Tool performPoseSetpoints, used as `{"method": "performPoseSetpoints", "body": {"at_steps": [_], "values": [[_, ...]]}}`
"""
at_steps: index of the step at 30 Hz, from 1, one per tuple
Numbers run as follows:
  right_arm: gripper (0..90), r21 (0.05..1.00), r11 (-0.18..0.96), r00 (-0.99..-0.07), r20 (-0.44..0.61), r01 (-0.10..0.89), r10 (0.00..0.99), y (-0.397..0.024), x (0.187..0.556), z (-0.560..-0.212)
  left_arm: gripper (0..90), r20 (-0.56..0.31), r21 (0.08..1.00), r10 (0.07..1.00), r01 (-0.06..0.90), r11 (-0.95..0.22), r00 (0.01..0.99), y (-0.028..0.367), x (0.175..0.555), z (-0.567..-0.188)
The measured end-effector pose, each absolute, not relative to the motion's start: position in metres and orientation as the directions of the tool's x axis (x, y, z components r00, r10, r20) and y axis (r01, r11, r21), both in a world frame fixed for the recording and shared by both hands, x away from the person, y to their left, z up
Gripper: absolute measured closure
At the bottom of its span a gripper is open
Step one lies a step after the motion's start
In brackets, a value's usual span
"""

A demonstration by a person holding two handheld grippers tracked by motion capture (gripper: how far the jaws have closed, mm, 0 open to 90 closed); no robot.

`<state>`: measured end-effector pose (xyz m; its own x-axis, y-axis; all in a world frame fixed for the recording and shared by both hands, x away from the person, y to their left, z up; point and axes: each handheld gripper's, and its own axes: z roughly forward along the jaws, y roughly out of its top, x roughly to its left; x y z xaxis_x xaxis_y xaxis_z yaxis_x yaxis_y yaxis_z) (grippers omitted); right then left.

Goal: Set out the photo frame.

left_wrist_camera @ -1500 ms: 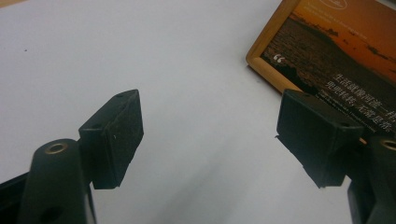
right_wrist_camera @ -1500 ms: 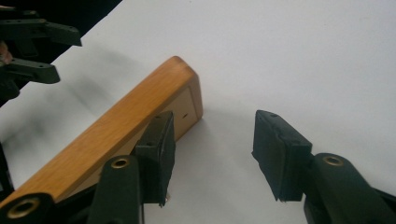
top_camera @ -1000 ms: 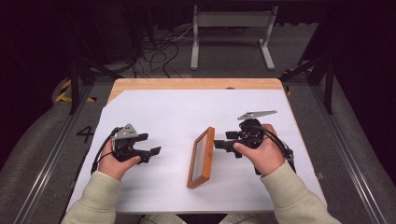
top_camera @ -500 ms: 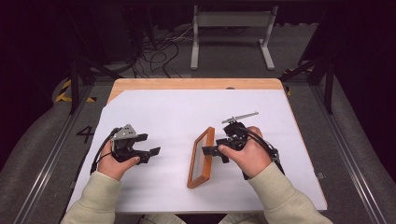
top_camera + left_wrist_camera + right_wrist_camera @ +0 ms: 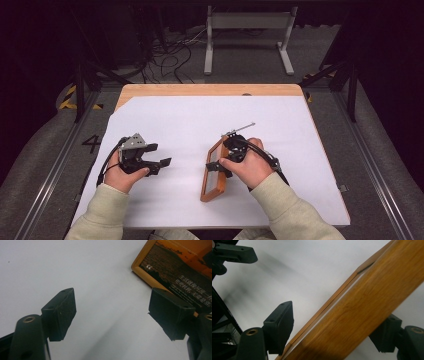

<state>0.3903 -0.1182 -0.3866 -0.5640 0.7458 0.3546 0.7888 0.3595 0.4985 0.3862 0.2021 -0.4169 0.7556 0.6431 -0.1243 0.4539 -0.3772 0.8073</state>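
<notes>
Left gripper (image 5: pixel 159 164) sits lower left of the high view on the white table cover (image 5: pixel 190 125), jaws apart, nothing between them; in its own view the frame's corner shows upper right. Wooden picture frame (image 5: pixel 214 172) lies flat just right of centre, long axis running up-down the picture. Right gripper (image 5: pixel 217 167) is over the frame's right side, jaws spread wide astride the wooden rail (image 5: pixel 372 297), pads not pressing it. Frame looks light, rigid, smooth-varnished, so likely slippery; the front pane could crack. Best hold: pinch across one long wooden rail near mid-length, not the pane.
</notes>
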Motion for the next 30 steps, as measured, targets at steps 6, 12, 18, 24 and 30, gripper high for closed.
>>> {"method": "performPoseSetpoints", "body": {"at_steps": [6, 12, 18, 24, 30], "values": [[30.5, 0.464, 0.371, -0.555, 0.365, 0.804, 0.747, -0.115, 0.392, -0.389, 22.6, -0.131, 0.807, 0.642, 0.458, -0.374, 0.755, 0.202, 0.386, -0.417], [33.0, 0.452, 0.375, -0.552, 0.366, 0.809, 0.749, -0.115, 0.391, -0.389, 22.4, -0.131, 0.804, 0.637, 0.458, -0.379, 0.759, 0.200, 0.386, -0.418], [38.1, 0.442, 0.382, -0.547, 0.347, 0.812, 0.761, -0.114, 0.390, -0.387, 22.3, -0.133, 0.804, 0.636, 0.458, -0.379, 0.760, 0.200, 0.386, -0.418], [59.4, 0.434, 0.413, -0.567, 0.323, 0.800, 0.758, -0.116, 0.389, -0.378, 22.3, -0.140, 0.803, 0.635, 0.463, -0.375, 0.759, 0.199, 0.386, -0.419], [68.7, 0.423, 0.441, -0.581, 0.299, 0.791, 0.756, -0.116, 0.388, -0.373, 22.3, -0.139, 0.803, 0.637, 0.463, -0.376, 0.759, 0.199, 0.386, -0.419]]}}
